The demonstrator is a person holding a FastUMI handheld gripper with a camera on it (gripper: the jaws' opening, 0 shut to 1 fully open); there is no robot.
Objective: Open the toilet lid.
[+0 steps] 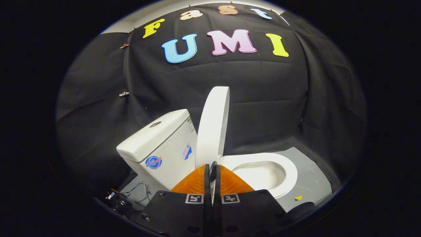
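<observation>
Closed, the tool [212,171] has its two orange fingers [194,182] pressed together with nothing between them, their tips just in front of the base of the toilet lid [213,125]. Beyond them a white toilet sits against the black cloth wall. Its cistern [159,144] is to the left, the lid stands upright beside it, and the seat [286,171] and open bowl [261,172] lie to the right on a grey floor panel [312,181].

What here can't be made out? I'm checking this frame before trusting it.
Gripper view:
- Whether the gripper presses the lid: its jaws stand nearly closed at the lid's lower edge, hiding contact.
- Hinge: behind the jaws.
- Bowl near side: covered by the gripper body.
- Tank stickers: too small.
</observation>
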